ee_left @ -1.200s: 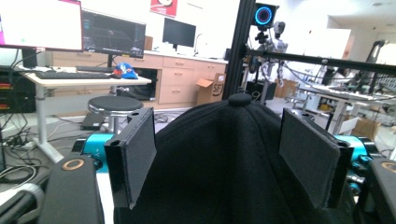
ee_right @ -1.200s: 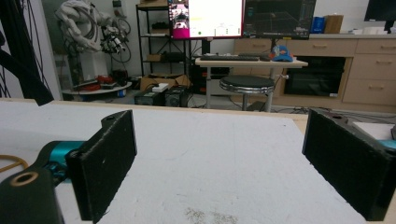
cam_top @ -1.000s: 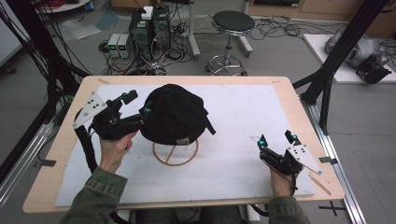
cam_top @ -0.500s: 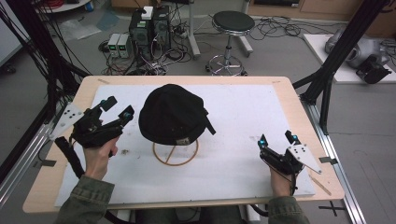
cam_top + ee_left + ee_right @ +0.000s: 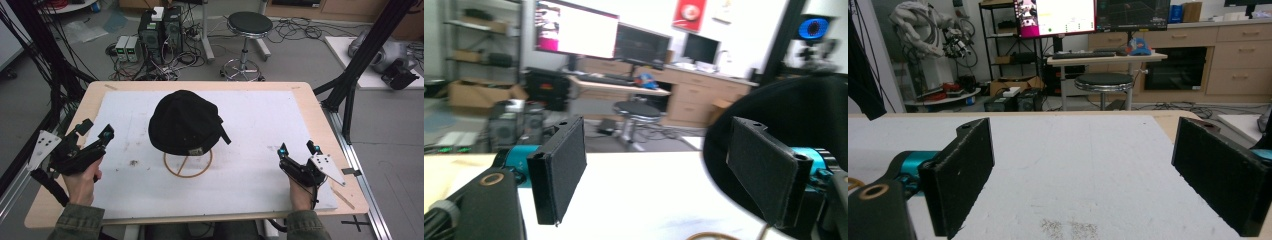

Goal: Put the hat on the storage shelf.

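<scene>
A black cap [image 5: 185,122] sits on a thin hoop stand [image 5: 187,165] in the middle of the white mat [image 5: 250,115]. My left gripper [image 5: 97,129] is at the mat's left edge, well left of the cap, open with nothing between its pads. In the left gripper view the cap [image 5: 794,110] bulges behind the right jaw, and the left gripper [image 5: 659,170] shows bare mat in its gap. My right gripper [image 5: 297,147] rests open near the mat's front right corner, apart from the cap. In its own view the right gripper [image 5: 1088,175] faces bare mat [image 5: 1088,145].
The mat lies on a wooden table [image 5: 320,115]. Black frame posts [image 5: 350,80] stand at the table's right and left sides. A stool [image 5: 247,25] and computer boxes [image 5: 160,27] stand on the floor behind the far edge.
My left gripper has drawn away from the cap's left side, moving left and toward the person, and sunk lower. The cap stays on its stand. The right gripper has not moved.
</scene>
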A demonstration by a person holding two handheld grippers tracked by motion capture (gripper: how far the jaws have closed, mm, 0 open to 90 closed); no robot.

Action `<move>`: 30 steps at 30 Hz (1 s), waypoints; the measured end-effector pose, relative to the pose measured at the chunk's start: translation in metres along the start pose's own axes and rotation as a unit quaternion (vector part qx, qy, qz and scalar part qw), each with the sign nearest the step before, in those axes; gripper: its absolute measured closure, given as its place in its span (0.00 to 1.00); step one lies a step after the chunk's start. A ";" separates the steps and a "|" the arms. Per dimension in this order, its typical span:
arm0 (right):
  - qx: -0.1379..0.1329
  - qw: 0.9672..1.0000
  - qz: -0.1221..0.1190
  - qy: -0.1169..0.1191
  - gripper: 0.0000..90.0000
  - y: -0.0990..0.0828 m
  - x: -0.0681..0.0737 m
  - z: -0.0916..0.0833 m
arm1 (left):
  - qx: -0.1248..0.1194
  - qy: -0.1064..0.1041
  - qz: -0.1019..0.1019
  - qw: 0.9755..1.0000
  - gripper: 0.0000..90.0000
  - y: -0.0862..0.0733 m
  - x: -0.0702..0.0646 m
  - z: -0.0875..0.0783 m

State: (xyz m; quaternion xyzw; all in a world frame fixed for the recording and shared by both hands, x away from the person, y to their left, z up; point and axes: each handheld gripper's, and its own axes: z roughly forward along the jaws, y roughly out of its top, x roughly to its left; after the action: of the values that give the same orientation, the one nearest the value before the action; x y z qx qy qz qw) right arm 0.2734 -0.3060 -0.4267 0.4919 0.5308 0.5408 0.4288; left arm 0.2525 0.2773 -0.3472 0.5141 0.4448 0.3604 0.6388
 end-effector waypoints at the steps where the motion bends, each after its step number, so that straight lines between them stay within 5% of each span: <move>1: -0.002 1.000 0.000 -0.001 0.10 0.000 0.000 0.000 | -0.002 0.014 0.001 1.000 0.27 -0.002 0.002 -0.002; 6: -0.002 1.000 0.000 0.000 0.10 0.000 0.001 0.000 | 0.000 0.080 0.023 0.997 0.29 -0.015 0.009 -0.008; 13: -0.002 1.000 -0.007 -0.003 0.10 -0.002 0.000 0.001 | 0.002 0.130 0.054 0.990 0.27 -0.037 0.012 -0.007; 24: -0.002 1.000 -0.008 -0.003 0.10 -0.003 0.001 0.000 | 0.013 0.158 0.074 0.985 0.25 -0.066 0.017 -0.009; 30: 0.008 1.000 -0.006 -0.008 0.10 -0.006 0.003 -0.001 | 0.011 0.182 0.098 0.978 0.22 -0.074 0.017 -0.013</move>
State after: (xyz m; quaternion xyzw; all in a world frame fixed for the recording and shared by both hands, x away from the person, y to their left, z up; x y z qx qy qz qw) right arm 0.2717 -0.3029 -0.4322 0.4967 0.5345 0.5299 0.4322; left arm 0.2464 0.2817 -0.4242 0.4882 0.5049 0.5035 0.5033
